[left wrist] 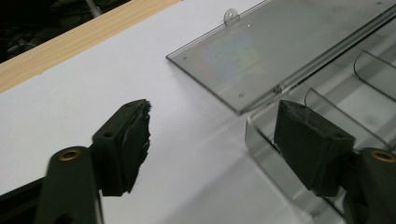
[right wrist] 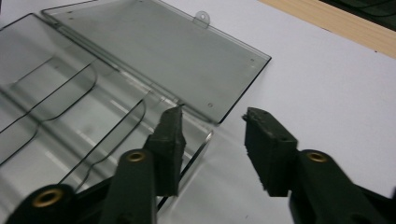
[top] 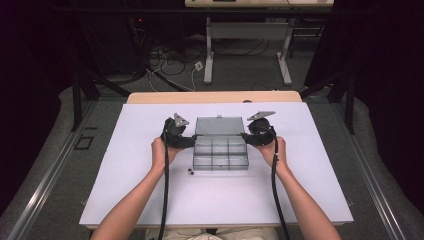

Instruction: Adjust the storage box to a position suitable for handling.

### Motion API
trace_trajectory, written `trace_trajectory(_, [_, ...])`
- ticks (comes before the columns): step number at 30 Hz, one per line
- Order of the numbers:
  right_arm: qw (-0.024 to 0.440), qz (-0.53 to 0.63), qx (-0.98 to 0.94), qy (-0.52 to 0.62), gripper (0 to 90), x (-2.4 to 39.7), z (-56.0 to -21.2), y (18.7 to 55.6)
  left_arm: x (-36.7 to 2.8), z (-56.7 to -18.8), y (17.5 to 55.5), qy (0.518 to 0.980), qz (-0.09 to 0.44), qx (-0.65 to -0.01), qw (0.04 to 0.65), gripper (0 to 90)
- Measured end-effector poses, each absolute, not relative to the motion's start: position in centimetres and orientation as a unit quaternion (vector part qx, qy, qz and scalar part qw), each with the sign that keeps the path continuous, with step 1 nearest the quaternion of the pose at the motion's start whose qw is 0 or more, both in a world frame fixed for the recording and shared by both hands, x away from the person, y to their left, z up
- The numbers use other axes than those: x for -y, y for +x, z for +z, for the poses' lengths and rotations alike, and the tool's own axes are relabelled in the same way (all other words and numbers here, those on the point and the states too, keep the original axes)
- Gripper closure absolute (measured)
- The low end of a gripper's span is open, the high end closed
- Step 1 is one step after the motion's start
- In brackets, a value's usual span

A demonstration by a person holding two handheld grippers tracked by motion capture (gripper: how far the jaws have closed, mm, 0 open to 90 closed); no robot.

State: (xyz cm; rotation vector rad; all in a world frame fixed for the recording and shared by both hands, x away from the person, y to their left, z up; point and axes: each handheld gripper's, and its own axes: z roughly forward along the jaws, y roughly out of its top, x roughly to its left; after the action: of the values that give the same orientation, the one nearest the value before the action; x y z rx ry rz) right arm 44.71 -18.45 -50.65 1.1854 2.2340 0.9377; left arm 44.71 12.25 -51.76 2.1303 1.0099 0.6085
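Note:
A clear plastic compartment box (top: 220, 152) lies mid-table, its lid (top: 218, 126) folded back flat behind it. My left gripper (top: 192, 141) is at the box's left end. In the left gripper view this gripper (left wrist: 215, 140) is open, one jaw over the corner compartment and the other over bare table, with the box's end wall (left wrist: 261, 149) between them, untouched. My right gripper (top: 246, 137) is at the box's right end. In the right gripper view it (right wrist: 212, 135) stands open astride that end wall (right wrist: 198, 151), beside the lid (right wrist: 159, 60).
Two small dark parts (top: 190, 173) lie on the white table cover (top: 215, 200), in front of the box's left corner. The table's wooden far edge (top: 215, 96) runs behind the lid. Farther back, a desk frame (top: 210, 60) and cables are on the floor.

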Motion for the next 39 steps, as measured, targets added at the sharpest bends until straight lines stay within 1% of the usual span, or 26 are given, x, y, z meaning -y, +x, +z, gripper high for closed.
trace_trajectory(6, [0.184,0.358,-0.82,0.408,41.5,19.0,-50.3,42.3,-13.8,-51.4,42.3,0.828,0.232,-0.384,0.335,16.1])
trace_trajectory(8, [0.174,0.363,-0.823,0.401,37.0,19.1,-50.3,41.4,-14.1,-51.3,41.5,0.833,0.227,-0.383,0.329,15.0])
trace_trajectory(13, [0.159,0.373,-0.829,0.385,29.3,19.2,-50.3,39.3,-14.7,-51.5,39.7,0.835,0.232,-0.378,0.326,11.2])
trace_trajectory(14, [0.156,0.37,-0.832,0.383,27.6,19.2,-50.2,38.8,-14.8,-51.4,39.5,0.838,0.226,-0.378,0.323,10.0])
trace_trajectory(16, [0.152,0.374,-0.833,0.378,25.2,19.2,-50.2,38.1,-15.0,-51.6,38.8,0.837,0.226,-0.376,0.328,9.0])
trace_trajectory(20, [0.139,0.374,-0.841,0.364,19.4,19.3,-50.4,36.5,-15.1,-51.9,37.9,0.842,0.229,-0.37,0.32,7.8])
trace_trajectory(23, [0.138,0.376,-0.842,0.362,15.5,19.4,-50.6,35.7,-15.3,-52.2,37.2,0.842,0.223,-0.371,0.322,6.3])
trace_trajectory(25, [0.136,0.382,-0.84,0.36,14.1,19.5,-50.8,35.2,-15.6,-52.1,36.8,0.842,0.221,-0.372,0.322,6.0])
trace_trajectory(29, [0.126,0.377,-0.847,0.353,8.3,19.5,-51.2,34.3,-15.8,-52.3,36.1,0.841,0.224,-0.372,0.323,5.1])
trace_trajectory(30, [0.125,0.376,-0.85,0.348,7.0,19.6,-51.3,34.1,-15.8,-52.3,35.9,0.842,0.218,-0.375,0.322,5.1])
trace_trajectory(32, [0.127,0.374,-0.852,0.344,4.7,19.5,-51.5,33.8,-15.9,-52.3,35.9,0.844,0.224,-0.371,0.317,4.8])
trace_trajectory(34, [0.122,0.375,-0.854,0.341,3.6,19.6,-51.4,33.6,-16.0,-52.3,35.8,0.842,0.223,-0.373,0.319,4.6])
trace_trajectory(37, [0.128,0.375,-0.854,0.338,2.0,19.7,-51.4,33.2,-16.1,-52.1,35.5,0.842,0.225,-0.372,0.319,4.5])
trace_trajectory(39, [0.12,0.379,-0.85,0.345,1.3,19.7,-51.4,32.9,-16.1,-52.0,35.4,0.843,0.225,-0.372,0.318,4.3])
